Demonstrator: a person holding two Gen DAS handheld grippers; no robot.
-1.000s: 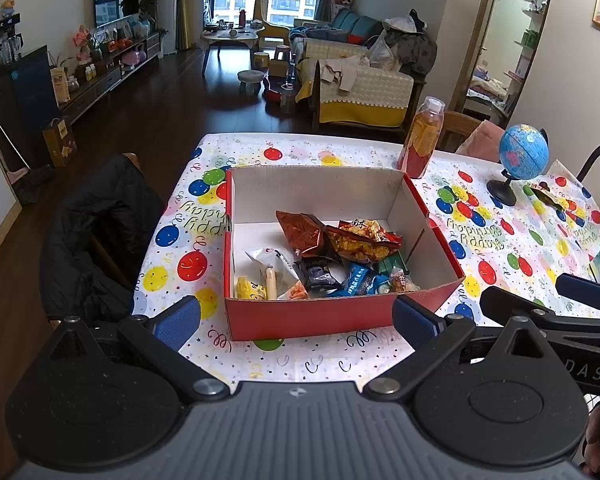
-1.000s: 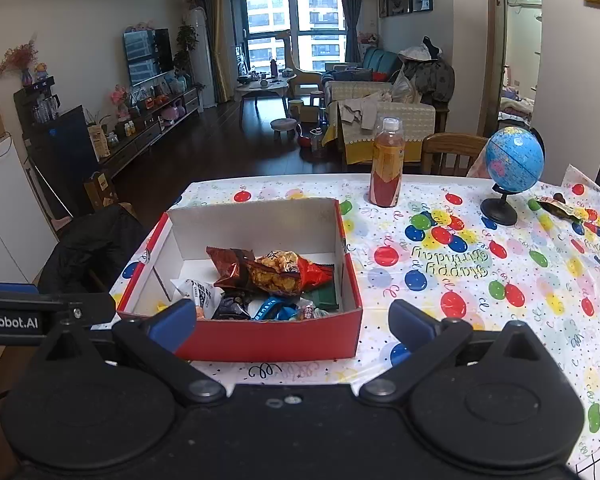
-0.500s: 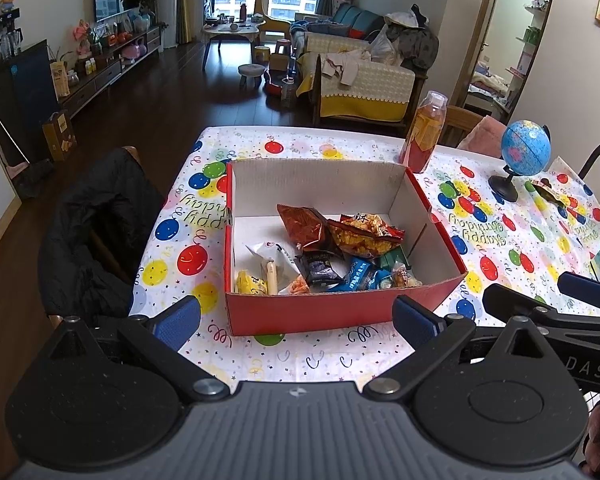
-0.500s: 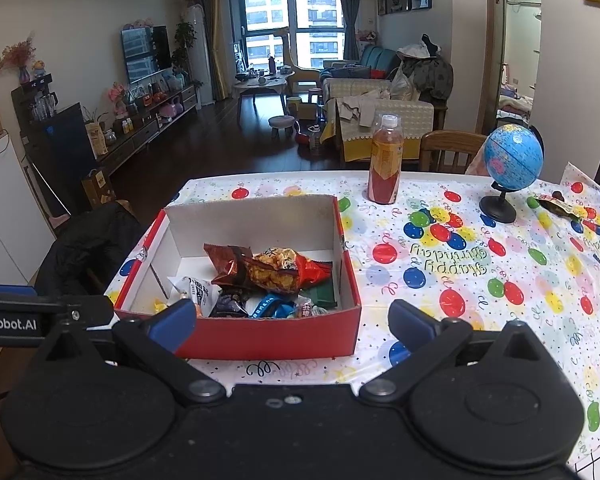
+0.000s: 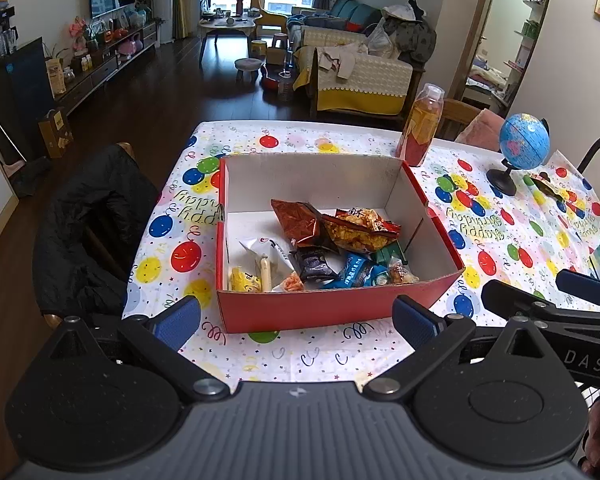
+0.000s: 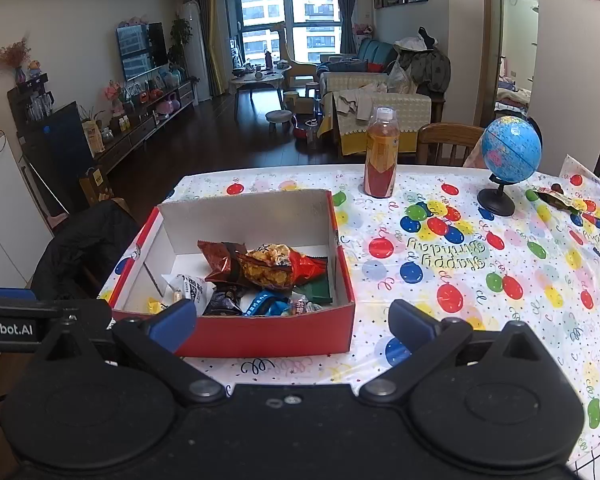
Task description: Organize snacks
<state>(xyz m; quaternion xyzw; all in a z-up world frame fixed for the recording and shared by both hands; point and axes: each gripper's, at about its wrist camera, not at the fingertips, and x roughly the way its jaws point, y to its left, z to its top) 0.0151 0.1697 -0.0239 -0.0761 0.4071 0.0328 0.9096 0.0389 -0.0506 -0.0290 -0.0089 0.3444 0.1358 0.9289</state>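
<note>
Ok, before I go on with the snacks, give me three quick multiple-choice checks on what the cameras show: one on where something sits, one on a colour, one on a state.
1. Where does the drink bottle stand?
A. Inside the box
B. On the tablecloth beyond the box's far right corner
C. On the floor

2. What colour is the outside of the snack box?
A. Red
B. Green
C. Black

3. What state are the left gripper and right gripper in?
A. Both shut on snack bags
B. Left shut on the box rim, right open
C. Both open and holding nothing

Answers:
1 B: it stands upright on the balloon tablecloth, apart from the box.
2 A: the outer walls are red and the inside is white.
3 C: each pair of blue pads stands wide apart with nothing between them.
</note>
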